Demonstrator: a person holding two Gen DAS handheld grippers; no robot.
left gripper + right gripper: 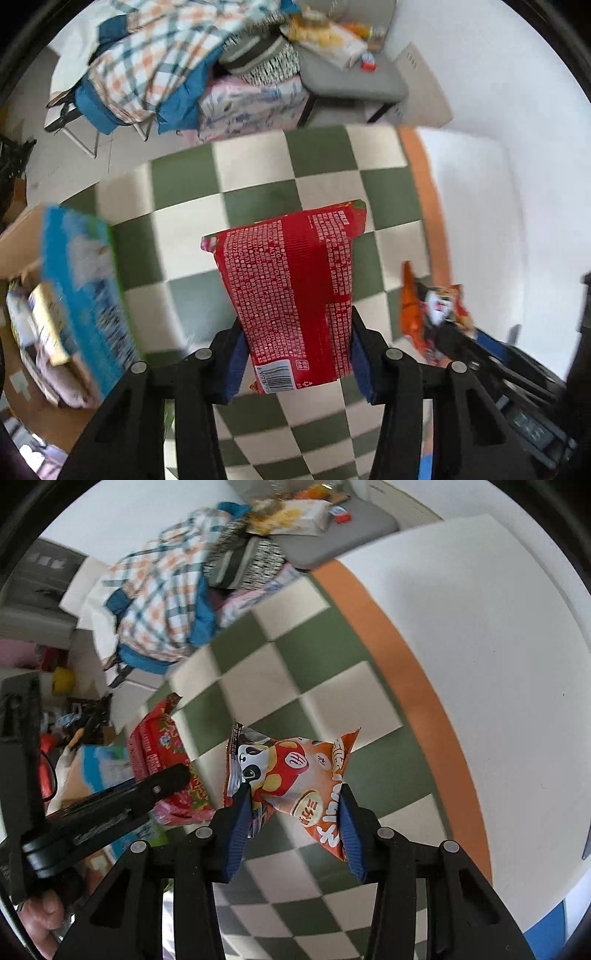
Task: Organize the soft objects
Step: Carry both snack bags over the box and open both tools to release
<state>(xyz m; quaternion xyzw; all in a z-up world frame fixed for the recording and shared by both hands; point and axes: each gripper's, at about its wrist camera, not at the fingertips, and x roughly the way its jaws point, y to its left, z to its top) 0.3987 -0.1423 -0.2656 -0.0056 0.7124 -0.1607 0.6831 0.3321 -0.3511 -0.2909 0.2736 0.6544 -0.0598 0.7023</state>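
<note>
Left wrist view: left claw [297, 363] clamped on red snack bag [291, 291], blue pads pressing both sides, bag hanging above the green-and-white checkered mat [258, 173]. Blue box [85, 291] at 9 o'clock of the bag, orange snack bag [432, 310] at 3 o'clock in the other claw. Plaid cloth pile [155, 62] at 11 o'clock.

Right wrist view: right claw [293, 825] gripping the orange snack bag [295, 779], off the mat [280, 672]. Red bag [159, 753] at 9 o'clock, held by the left claw [162, 786].

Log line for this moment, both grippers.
left gripper: shut on red snack bag | right gripper: shut on orange snack bag | both above checkered mat
</note>
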